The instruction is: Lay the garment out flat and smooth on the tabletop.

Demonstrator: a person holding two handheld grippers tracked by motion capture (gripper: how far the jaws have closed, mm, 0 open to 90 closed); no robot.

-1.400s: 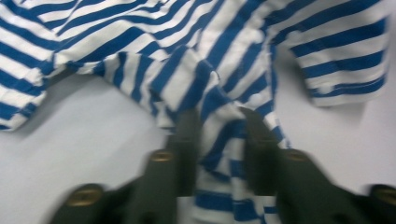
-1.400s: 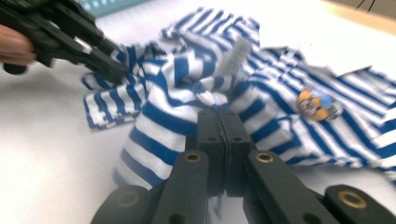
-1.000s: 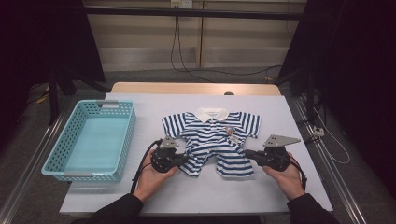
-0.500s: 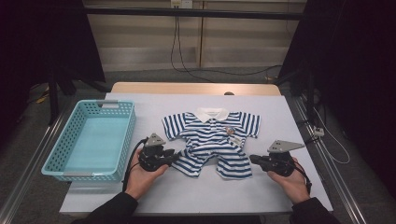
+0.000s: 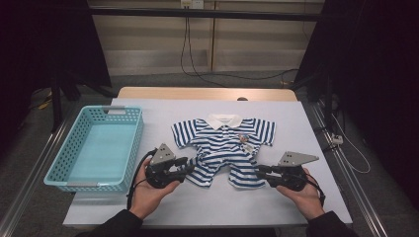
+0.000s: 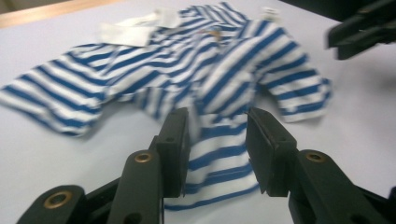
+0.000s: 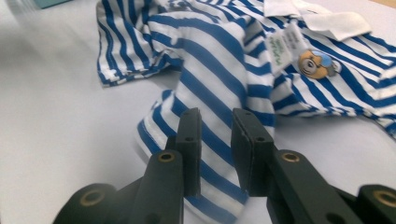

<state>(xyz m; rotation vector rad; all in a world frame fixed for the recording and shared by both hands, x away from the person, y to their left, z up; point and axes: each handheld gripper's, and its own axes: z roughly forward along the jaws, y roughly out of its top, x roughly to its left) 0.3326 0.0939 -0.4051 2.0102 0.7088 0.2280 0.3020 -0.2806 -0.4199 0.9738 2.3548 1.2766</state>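
A small blue-and-white striped polo shirt [image 5: 222, 145] lies face up on the white table, collar at the far side. At its lower left hem my left gripper [image 5: 188, 168] has just been opening; in the left gripper view [image 6: 217, 122] the hem [image 6: 219, 154] sits loose between the spread jaws. At the lower right hem my right gripper [image 5: 259, 171] has also just been opening; in the right gripper view [image 7: 216, 119] a narrow gap shows striped cloth [image 7: 219, 60] lying between the pads, untouched. A cartoon badge [image 7: 315, 63] sits on the chest.
A turquoise plastic basket [image 5: 66, 153] stands on the left part of the table with nothing in it. The white tabletop [image 5: 306, 128] is bare to the right of the shirt and along the front edge. The right gripper's jaws [image 6: 362, 28] appear at the top right of the left gripper view.
Both grippers have let go of the shirt's bottom hem and their jaws have parted. The left hand has drawn back to the left and lifted a little. The shirt has stayed flat.
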